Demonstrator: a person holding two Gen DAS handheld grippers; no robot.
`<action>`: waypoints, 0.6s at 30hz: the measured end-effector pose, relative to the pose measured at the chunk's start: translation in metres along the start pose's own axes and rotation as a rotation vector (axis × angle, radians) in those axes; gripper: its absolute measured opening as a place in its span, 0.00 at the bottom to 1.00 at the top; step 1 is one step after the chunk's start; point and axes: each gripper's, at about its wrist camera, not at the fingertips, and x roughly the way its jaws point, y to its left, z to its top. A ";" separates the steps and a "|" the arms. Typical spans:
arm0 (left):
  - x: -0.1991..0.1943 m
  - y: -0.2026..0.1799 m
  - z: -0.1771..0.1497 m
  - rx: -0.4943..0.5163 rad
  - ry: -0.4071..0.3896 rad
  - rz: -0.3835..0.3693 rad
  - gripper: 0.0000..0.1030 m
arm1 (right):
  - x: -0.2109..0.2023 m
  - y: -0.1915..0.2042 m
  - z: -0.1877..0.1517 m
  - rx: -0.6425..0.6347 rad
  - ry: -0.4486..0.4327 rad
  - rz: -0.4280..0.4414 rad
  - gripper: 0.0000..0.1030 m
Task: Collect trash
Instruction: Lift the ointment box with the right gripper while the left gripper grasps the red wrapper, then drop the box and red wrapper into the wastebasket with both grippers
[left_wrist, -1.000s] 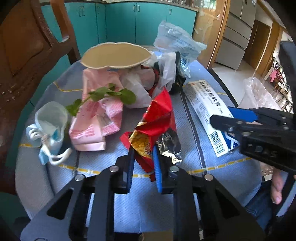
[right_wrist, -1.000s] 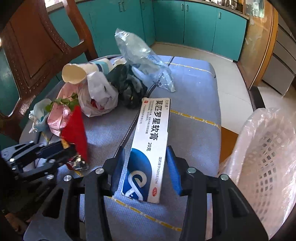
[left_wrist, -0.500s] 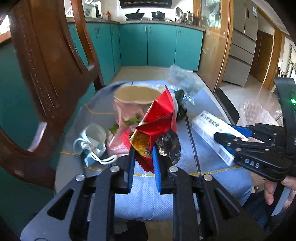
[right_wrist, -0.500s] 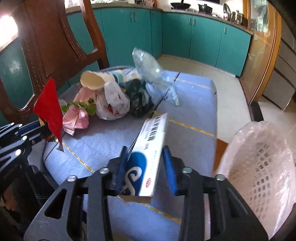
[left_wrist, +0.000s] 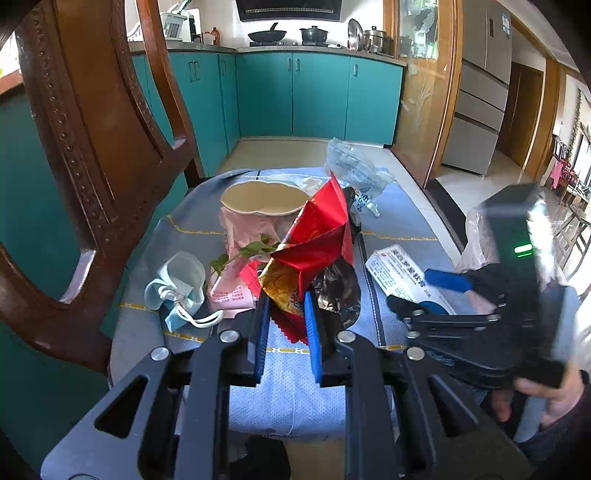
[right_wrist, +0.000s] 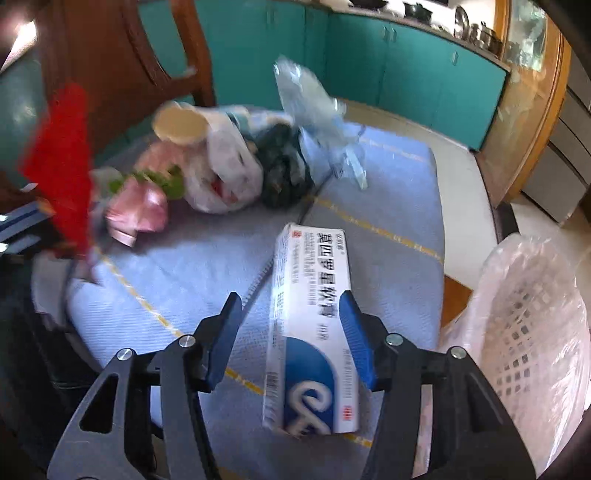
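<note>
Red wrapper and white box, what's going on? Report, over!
Left gripper shut on red wrapper, lifted. Right gripper just opened, fingers wide; white box between them, loose. Lined basket at right; path looks clear.

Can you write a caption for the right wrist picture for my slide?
Right gripper, jaws just opened, around a white-and-blue box beside the lined basket.

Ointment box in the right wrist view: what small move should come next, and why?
Probably close the right hand-held gripper on the ointment box again. Its jaws have just been opening; the box lies between them on the blue cloth, a gap showing at the left finger. The lined basket waits just right of it.
</note>
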 end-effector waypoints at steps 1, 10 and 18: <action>-0.002 0.001 0.000 0.000 -0.003 0.001 0.19 | 0.002 0.000 -0.001 0.000 0.002 -0.025 0.53; -0.010 0.001 0.000 -0.007 -0.021 -0.004 0.19 | 0.007 -0.005 -0.011 0.057 0.028 0.069 0.20; -0.024 -0.005 0.006 0.001 -0.054 -0.001 0.19 | -0.057 -0.029 -0.010 0.103 -0.158 0.066 0.20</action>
